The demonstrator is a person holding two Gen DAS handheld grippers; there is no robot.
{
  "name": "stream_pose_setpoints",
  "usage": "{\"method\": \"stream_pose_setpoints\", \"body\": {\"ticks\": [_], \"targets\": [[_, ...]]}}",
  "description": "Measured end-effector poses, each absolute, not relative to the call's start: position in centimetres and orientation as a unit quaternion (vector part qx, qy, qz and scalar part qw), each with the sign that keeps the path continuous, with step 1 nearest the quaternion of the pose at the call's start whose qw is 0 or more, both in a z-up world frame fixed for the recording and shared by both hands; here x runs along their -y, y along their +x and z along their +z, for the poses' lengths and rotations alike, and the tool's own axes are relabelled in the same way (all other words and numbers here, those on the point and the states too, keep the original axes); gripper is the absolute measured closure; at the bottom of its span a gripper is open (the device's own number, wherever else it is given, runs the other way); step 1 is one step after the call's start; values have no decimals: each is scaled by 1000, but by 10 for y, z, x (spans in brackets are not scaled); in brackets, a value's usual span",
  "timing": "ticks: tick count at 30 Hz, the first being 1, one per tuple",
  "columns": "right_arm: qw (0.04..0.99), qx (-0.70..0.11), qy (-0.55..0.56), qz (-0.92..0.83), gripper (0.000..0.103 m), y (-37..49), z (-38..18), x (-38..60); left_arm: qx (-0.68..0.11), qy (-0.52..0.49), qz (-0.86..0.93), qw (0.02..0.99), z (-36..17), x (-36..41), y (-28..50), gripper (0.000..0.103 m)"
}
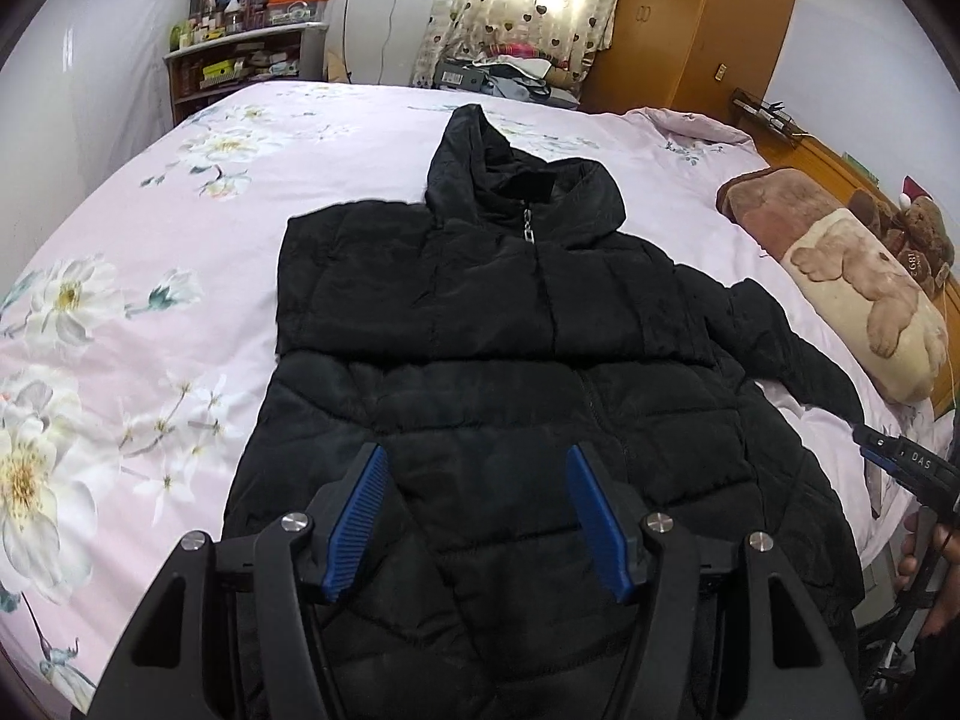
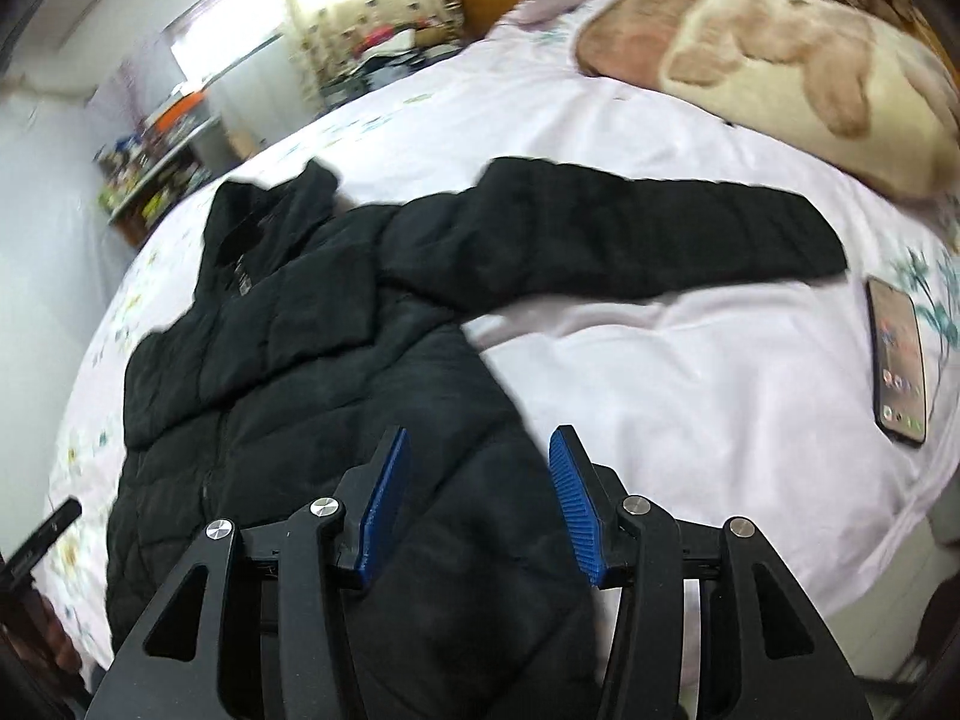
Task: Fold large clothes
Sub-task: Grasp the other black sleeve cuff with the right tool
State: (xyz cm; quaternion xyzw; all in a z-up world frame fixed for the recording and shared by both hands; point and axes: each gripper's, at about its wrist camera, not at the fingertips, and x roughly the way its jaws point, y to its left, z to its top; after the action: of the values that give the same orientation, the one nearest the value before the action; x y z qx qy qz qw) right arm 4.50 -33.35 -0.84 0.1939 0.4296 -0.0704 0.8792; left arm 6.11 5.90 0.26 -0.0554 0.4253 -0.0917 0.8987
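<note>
A black hooded puffer jacket [image 1: 498, 324] lies front up on the pink floral bedspread [image 1: 150, 252], hood toward the far side. Its left sleeve is folded across the chest; its right sleeve [image 1: 786, 354] stretches out to the right. My left gripper [image 1: 474, 468] is open and empty above the jacket's lower front. My right gripper [image 2: 477, 450] is open and empty over the jacket's lower right edge [image 2: 480, 396]; the outstretched sleeve [image 2: 630, 240] lies beyond it. The right gripper also shows at the right edge of the left wrist view [image 1: 870, 441].
A bear-print pillow [image 1: 864, 306] and a teddy bear [image 1: 918, 234] lie at the bed's right side. A phone [image 2: 897, 360] rests on the bedspread right of the sleeve. A shelf [image 1: 240, 60], curtain and wooden wardrobe [image 1: 696, 18] stand beyond the bed.
</note>
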Motion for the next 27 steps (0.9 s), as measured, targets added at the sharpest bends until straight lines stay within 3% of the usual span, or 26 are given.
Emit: {"method": "stream_pose_setpoints", "body": {"ticks": [9, 13, 24, 26, 27], "targets": [[853, -432, 253, -149, 53, 82, -49, 429, -420, -29, -68, 904, -11, -44, 122, 38], [836, -429, 290, -180, 46, 98, -72, 474, -425, -21, -56, 903, -28, -40, 159, 38], [793, -382, 420, -221, 46, 130, -120, 556, -448, -25, -31, 893, -69, -49, 208, 38], [781, -369, 433, -259, 52, 133, -119, 558, -450, -23, -31, 892, -72, -51, 209, 38], [781, -373, 421, -271, 72, 135, -114, 557, -449, -23, -32, 892, -72, -52, 209, 38]]}}
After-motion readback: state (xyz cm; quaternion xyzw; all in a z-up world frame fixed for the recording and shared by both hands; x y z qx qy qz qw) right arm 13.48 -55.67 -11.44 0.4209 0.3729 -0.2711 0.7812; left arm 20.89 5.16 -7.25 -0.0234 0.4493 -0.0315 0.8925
